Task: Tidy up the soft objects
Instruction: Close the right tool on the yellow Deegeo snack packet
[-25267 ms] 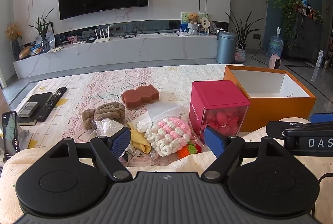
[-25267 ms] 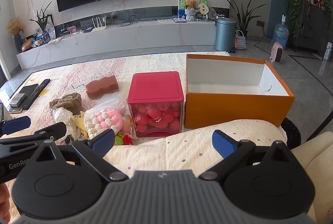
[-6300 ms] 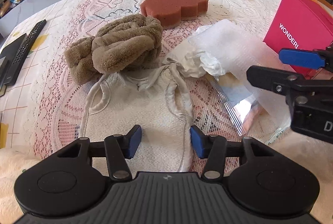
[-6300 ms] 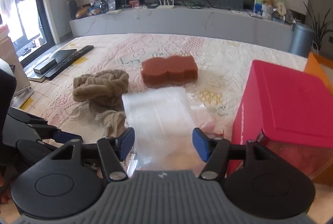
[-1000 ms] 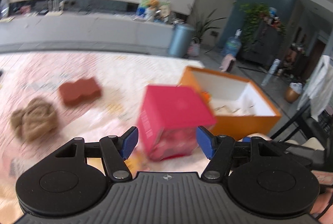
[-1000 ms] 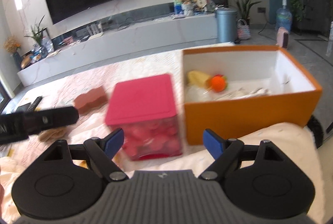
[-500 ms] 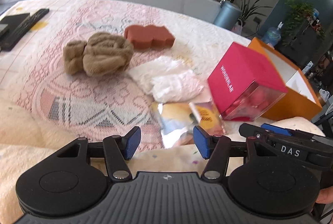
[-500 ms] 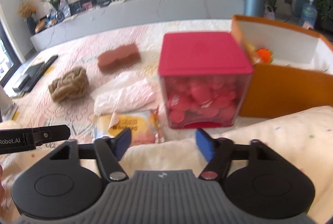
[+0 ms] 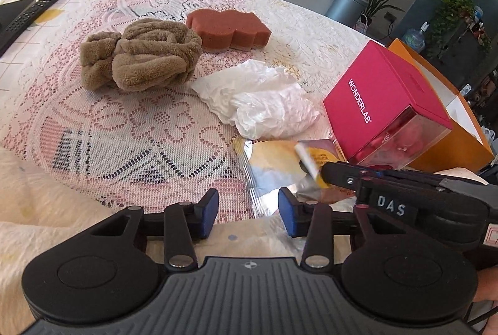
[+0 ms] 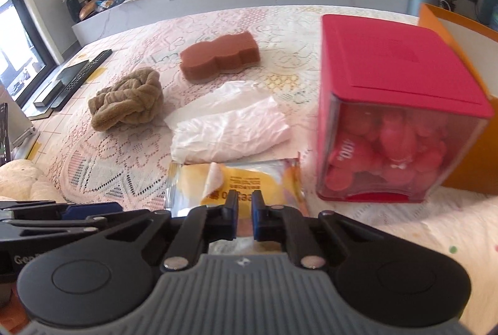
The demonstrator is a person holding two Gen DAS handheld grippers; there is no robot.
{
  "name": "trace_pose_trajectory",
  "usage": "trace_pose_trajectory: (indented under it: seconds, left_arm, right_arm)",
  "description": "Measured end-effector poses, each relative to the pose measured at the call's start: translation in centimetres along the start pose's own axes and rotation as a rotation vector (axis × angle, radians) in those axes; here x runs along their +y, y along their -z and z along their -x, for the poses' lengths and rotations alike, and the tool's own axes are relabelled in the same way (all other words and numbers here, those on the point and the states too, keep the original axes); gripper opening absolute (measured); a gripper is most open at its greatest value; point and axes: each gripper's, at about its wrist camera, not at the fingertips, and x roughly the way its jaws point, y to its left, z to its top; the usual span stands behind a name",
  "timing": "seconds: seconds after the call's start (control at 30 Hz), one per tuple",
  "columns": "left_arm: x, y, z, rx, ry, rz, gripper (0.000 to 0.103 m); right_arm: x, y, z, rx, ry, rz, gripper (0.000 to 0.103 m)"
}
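The right gripper (image 10: 244,218) was closed on the near edge of the foil packet (image 10: 249,179), with its 2 fingers nearly together. The packet lay flat on the lace-covered desk (image 9: 124,129), just beside the pink box (image 10: 398,79) and touching the crumpled white bag (image 10: 230,126) behind it. The left gripper (image 9: 248,212) was held open and empty above the near edge of the desk, just left of the packet. The brown towel (image 9: 143,54) and the red-brown sponge (image 9: 228,28) were located farther back. The orange box (image 9: 448,123) was positioned behind the pink box.
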Motion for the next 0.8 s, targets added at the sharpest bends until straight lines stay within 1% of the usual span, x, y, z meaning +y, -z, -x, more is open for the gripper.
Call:
trace_pose_trajectory:
  seconds: [0.1, 0.2, 0.23, 0.3, 0.43, 0.53, 0.57, 0.6, 0.63, 0.7, 0.77, 0.8]
  left_arm:
    - [0.1, -0.2, -0.5, 0.005, 0.020, 0.010, 0.044]
    - [0.1, -0.4, -1.2, 0.020, 0.035, 0.016, 0.043]
    - [0.0, -0.5, -1.5, 0.026, 0.037, 0.015, 0.041]
    - [-0.1, -0.6, -2.0, 0.041, 0.030, 0.010, 0.039]
    - [0.0, -0.7, -2.7, 0.059, 0.021, 0.021, 0.039]
    - [-0.1, -0.6, -2.9, 0.069, -0.006, 0.010, 0.038]
    - [-0.1, -0.6, -3.0, 0.075, -0.019, 0.005, 0.036]
    - [-0.1, -0.5, -3.1, 0.077, -0.028, 0.003, 0.036]
    - [-0.1, -0.5, -3.1, 0.076, -0.030, 0.003, 0.035]
    - [-0.1, -0.4, -3.1, 0.075, -0.033, -0.004, 0.035]
    - [-0.3, -0.4, -3.0, 0.073, -0.038, -0.014, 0.033]
    - [-0.2, -0.4, -3.0, 0.073, -0.037, -0.015, 0.032]
  right_arm:
    - [0.3, 0.0, -0.8, 0.010, -0.012, 0.017, 0.006]
    - [0.6, 0.2, -1.1, 0.004, -0.011, 0.042, 0.005]
    - [0.7, 0.3, -1.2, 0.003, -0.010, 0.048, 0.005]
    - [0.6, 0.4, -1.3, -0.001, -0.013, 0.051, 0.005]
    - [0.5, 0.5, -1.2, -0.006, -0.023, 0.047, 0.005]
    - [0.7, 0.5, -1.0, -0.012, -0.021, 0.054, 0.007]
    - [0.6, 0.6, -0.9, -0.016, -0.021, 0.050, 0.008]
    - [0.5, 0.6, -0.8, -0.021, -0.011, 0.042, 0.016]
    - [0.4, 0.6, -0.6, -0.028, 0.007, 0.030, 0.029]
    - [-0.2, 0.6, -0.1, -0.038, 0.023, -0.009, 0.044]
    - [-0.9, 0.5, 0.1, -0.029, 0.024, -0.059, 0.050]
    - [-1.2, 0.6, 0.0, -0.021, 0.033, -0.084, 0.061]
